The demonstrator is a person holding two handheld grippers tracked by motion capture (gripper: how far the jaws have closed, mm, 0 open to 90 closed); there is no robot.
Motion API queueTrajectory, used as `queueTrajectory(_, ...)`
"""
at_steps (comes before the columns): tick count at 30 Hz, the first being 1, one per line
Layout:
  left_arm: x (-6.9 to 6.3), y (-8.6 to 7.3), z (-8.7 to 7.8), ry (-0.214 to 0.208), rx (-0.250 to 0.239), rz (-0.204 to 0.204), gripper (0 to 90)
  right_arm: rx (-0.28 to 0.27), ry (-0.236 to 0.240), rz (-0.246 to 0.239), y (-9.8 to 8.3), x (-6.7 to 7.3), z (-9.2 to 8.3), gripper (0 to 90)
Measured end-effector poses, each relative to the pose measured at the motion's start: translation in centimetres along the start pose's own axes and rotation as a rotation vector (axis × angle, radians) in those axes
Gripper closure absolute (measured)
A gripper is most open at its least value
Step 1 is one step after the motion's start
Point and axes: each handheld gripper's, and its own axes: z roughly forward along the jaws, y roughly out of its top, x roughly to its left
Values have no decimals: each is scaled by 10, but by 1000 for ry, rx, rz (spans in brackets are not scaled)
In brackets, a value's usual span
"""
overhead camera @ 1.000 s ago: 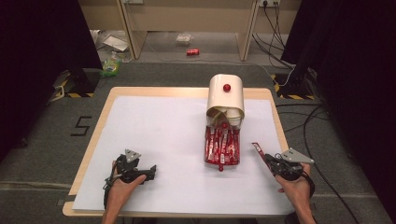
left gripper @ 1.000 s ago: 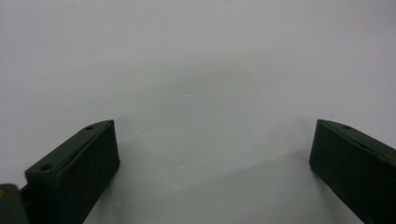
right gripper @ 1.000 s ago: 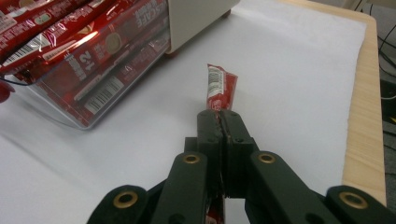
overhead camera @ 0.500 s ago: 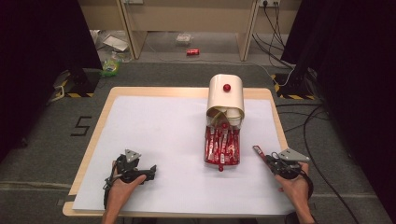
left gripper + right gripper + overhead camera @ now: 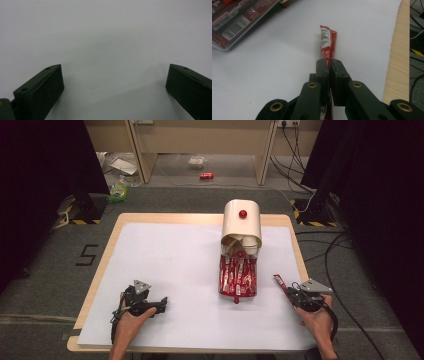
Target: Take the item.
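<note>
Fingers of right gripper pinch a slim red sachet over the table, near its edge; print blurred, lower end hidden. Left gripper: fingers spread, apparently empty.

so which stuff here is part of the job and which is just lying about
In the job: red sachet held in right gripper; tray of red sachets; cream dispenser box.

Lying about: red can and green wrapper on the floor.

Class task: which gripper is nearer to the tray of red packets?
Right. The right gripper, shut on a red packet, sits just beside the tray; the left gripper lies farther away.
</note>
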Motion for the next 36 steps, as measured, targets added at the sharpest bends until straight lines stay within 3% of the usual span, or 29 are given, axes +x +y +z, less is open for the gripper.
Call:
queueTrajectory(4, 0, 0, 0, 1, 0, 0, 8, -7, -3, 6, 0, 1, -1, 774)
queueTrajectory(11, 0, 0, 0, -1, 0, 0, 9, -104, 5, 52, 4, 4, -10, 600)
queueTrajectory(18, 0, 0, 0, 0, 0, 0, 8, -165, -5, 80, 7, 8, -14, 537)
queueTrajectory(36, 0, 0, 0, -1, 0, 0, 9, -224, 40, 68, 13, 26, -18, 423)
